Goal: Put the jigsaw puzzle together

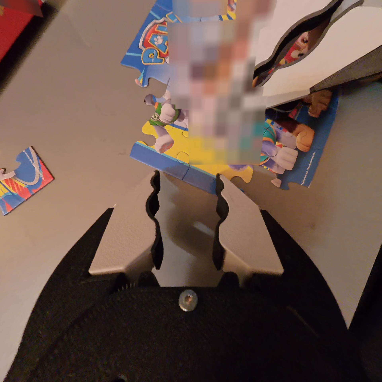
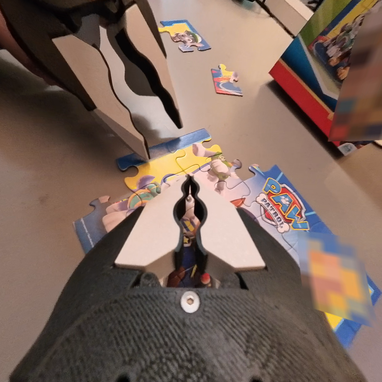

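Cardboard jigsaw (image 2: 186,163), part-assembled, lies on grey table (image 1: 72,103). Left gripper (image 1: 187,175) spread wide, one fingertip (image 2: 144,153) on its blue border; best pressed flat. Right gripper (image 2: 189,176) clenched, tips together above puzzle, apparently holding nothing. Loose pieces (image 2: 227,80), (image 2: 186,35) and red box (image 2: 306,86) nearby.
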A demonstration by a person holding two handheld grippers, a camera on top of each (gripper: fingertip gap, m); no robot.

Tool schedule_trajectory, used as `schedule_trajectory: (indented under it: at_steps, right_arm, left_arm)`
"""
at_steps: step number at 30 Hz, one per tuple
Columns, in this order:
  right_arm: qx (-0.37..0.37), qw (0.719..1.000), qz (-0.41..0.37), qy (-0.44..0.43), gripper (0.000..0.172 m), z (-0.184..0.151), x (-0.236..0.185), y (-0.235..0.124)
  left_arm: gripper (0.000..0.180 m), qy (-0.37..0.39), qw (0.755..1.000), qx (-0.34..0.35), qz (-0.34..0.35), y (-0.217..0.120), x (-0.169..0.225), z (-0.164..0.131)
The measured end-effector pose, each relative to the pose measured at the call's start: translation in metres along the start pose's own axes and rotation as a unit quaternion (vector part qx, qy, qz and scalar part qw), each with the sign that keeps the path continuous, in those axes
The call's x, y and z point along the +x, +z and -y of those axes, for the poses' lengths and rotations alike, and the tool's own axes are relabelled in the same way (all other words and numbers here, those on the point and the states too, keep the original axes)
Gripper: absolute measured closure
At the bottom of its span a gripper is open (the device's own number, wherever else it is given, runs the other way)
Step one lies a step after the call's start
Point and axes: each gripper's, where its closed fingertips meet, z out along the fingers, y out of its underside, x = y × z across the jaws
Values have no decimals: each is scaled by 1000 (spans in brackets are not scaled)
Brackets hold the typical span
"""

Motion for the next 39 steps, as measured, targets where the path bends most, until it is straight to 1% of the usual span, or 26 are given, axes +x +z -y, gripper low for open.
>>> schedule_trajectory:
  at_steps: [1, 2, 4, 5, 6, 8, 10, 11, 13, 14, 16, 20, 22, 25, 27, 28, 30, 33, 39]
  right_arm:
    - [8, 1000, -3, 3, 172, 2, 2, -2]
    - [16, 1000, -2, 9, 172, 4, 3, -4]
    - [24, 999, 6, 21, 172, 6, 3, -5]
    - [23, 999, 7, 23, 172, 5, 3, -5]
    - [21, 1000, 5, 21, 172, 5, 3, -5]
    - [24, 1000, -4, 11, 172, 7, 4, -5]
    - [31, 999, -16, 7, 172, 10, 6, -7]
    - [30, 999, -27, 11, 172, 9, 11, -7]
    - [28, 998, -43, 21, 172, 8, 18, -9]
    - [31, 998, -48, 27, 172, 8, 21, -11]
    - [43, 997, -57, 37, 172, 11, 26, -14]
    - [55, 995, -69, 55, 172, 12, 33, -19]
    - [53, 993, -79, 64, 172, 10, 37, -21]
    - [42, 992, -83, 80, 172, 5, 42, -20]
    - [46, 992, -85, 84, 172, 5, 43, -21]
    - [48, 991, -86, 86, 172, 6, 43, -21]
    - [50, 991, -83, 90, 172, 6, 43, -21]
    - [47, 991, -86, 88, 172, 5, 44, -21]
    - [46, 992, -80, 90, 172, 6, 42, -20]
  left_arm:
    - [130, -5, 1000, 10, 3, -2, -1, 3]
    - [132, -10, 1000, 16, 2, -3, -2, 5]
    - [133, -7, 1000, -10, 11, 1, -5, -4]
    - [132, -3, 1000, -9, 14, 2, -5, -5]
    - [138, -7, 1000, -1, 17, 1, -6, -2]
    - [139, -7, 999, 10, 31, -2, -11, 2]
    - [141, -23, 998, 48, 33, -6, -16, 12]
    - [147, -35, 997, 70, 22, -7, -15, 18]
    - [177, -66, 994, 92, -6, -4, -13, 22]
    - [180, -74, 994, 83, -18, 1, -10, 18]
    - [180, -65, 997, 38, -18, 13, -7, 4]
    - [180, -18, 998, 46, 37, 9, -13, 9]
    - [180, -20, 999, 36, 21, 12, -6, 6]
    - [180, -25, 999, 43, 20, 13, -6, 8]
    - [180, -24, 997, 65, 30, 9, -10, 14]
    - [180, -22, 997, 67, 21, 9, -7, 15]
    - [180, -12, 999, 41, 17, 15, -3, 10]
    - [180, 0, 999, 47, 28, 15, -3, 12]
    - [180, -5, 999, 42, 16, 16, -1, 11]
